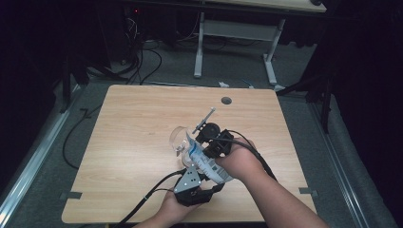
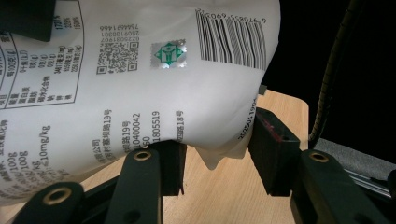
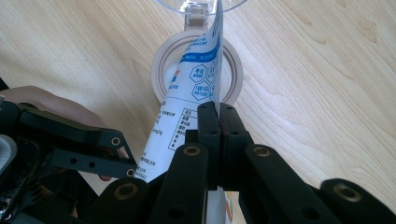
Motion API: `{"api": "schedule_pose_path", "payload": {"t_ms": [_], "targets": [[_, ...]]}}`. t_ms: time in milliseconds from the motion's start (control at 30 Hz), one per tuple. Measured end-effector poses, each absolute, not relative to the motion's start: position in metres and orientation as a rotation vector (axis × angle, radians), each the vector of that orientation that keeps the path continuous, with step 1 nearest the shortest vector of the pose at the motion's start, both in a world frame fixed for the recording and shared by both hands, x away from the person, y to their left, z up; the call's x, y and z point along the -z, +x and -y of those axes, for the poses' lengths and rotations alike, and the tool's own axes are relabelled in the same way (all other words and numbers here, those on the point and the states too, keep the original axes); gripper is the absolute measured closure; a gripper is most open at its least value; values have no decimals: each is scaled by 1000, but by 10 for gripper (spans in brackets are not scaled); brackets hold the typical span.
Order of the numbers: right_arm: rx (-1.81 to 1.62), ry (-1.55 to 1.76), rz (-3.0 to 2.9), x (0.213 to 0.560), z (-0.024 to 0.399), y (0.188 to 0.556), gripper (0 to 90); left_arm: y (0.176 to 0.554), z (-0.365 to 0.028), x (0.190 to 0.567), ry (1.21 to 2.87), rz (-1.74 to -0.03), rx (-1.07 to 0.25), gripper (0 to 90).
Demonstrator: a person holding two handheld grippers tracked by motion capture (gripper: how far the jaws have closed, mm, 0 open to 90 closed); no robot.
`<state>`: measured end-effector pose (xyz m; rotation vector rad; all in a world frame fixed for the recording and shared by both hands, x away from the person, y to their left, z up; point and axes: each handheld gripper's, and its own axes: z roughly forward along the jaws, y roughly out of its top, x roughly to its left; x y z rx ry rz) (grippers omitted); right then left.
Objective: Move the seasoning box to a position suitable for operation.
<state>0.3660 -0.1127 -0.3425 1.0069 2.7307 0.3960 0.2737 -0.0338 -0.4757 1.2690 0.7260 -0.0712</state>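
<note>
Right gripper view tells the story: the white bag (image 3: 187, 107) with blue print is tipped mouth-down over a round beige container (image 3: 233, 74) whose clear hinged lid (image 3: 196, 5) is flipped open, out in the middle of the wooden table (image 1: 133, 137). Right gripper (image 3: 218, 116) has its jaws pinched flat on the bag's thin edge. Left gripper (image 2: 217, 149) sits about half closed around the bag's bottom corner, left pad touching and the right one not clearly on it. Looks like the pouring step to me. Next they'd probably need to lift the bottom end higher while keeping the mouth aimed inside the rim, or it spills.
</note>
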Motion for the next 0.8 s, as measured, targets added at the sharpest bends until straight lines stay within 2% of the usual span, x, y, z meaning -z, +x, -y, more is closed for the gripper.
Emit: {"api": "schedule_pose_path", "payload": {"t_ms": [800], "targets": [[-394, 1012, -2722, 341, 112, 366, 899, 274, 33, 474, 1261, -724, 73, 586]]}}
